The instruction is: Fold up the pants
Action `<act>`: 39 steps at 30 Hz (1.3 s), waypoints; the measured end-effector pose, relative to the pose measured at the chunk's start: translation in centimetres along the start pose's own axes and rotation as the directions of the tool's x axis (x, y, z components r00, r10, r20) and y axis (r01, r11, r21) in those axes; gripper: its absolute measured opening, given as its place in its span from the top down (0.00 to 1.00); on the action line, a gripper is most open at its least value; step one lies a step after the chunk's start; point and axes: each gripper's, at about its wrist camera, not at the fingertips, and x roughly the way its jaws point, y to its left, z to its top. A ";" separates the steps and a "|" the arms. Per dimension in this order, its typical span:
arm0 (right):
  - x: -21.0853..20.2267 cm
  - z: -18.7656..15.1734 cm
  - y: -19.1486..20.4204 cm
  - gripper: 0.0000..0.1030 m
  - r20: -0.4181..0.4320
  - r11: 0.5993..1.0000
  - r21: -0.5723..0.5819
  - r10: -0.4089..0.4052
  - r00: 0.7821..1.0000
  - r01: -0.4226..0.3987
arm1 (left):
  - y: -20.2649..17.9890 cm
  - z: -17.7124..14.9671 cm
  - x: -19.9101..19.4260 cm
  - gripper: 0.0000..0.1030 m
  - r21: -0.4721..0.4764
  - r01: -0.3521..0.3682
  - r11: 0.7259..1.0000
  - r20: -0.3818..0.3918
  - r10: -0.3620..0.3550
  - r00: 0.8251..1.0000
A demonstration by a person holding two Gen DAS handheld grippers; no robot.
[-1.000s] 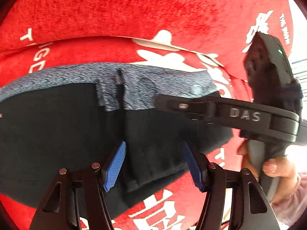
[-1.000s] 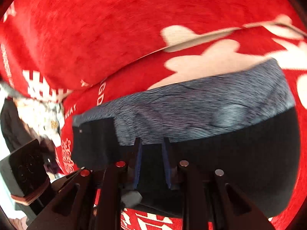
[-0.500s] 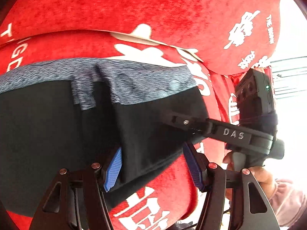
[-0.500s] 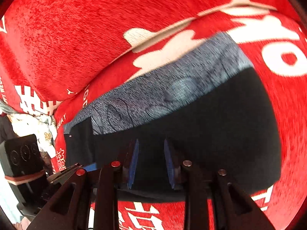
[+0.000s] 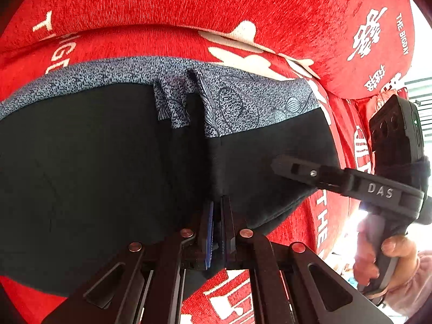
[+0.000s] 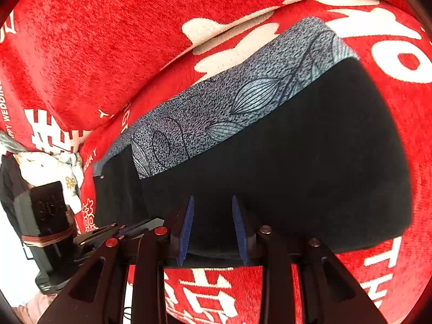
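Note:
Black pants with a grey leaf-patterned waistband lie folded on a red sofa seat. My left gripper is shut on a raised fold of the black cloth near the front edge. My right gripper is partly open, its blue pads either side of the front edge of the pants. The right gripper also shows at the right of the left wrist view, reaching over the pants. The left gripper shows at the lower left of the right wrist view.
The red sofa cover with white lettering fills the background, its backrest cushion rising behind the pants. A pile of pale cloth lies at the sofa's left end. A hand holds the right gripper's handle.
My left gripper has closed from wide open onto a fold of the black cloth. My right gripper has opened slightly and drawn back to the pants' right end.

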 end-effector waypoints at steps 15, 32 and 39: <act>2.8 2.5 11.0 0.45 -0.014 0.939 -0.296 -0.185 0.983 0.173 | -0.4 -1.2 -4.0 0.94 -0.028 -0.173 0.984 0.046 0.175 0.984; 3.1 -1.5 12.8 0.88 -0.006 0.934 -0.311 -0.187 0.982 0.176 | 5.2 -3.2 -7.5 0.11 -0.169 -0.298 0.940 0.087 0.315 0.945; 1.2 -0.4 9.9 0.60 0.045 0.914 -0.258 -0.312 0.949 0.312 | 6.9 -3.7 -8.8 0.11 -0.208 -0.304 0.929 0.086 0.328 0.941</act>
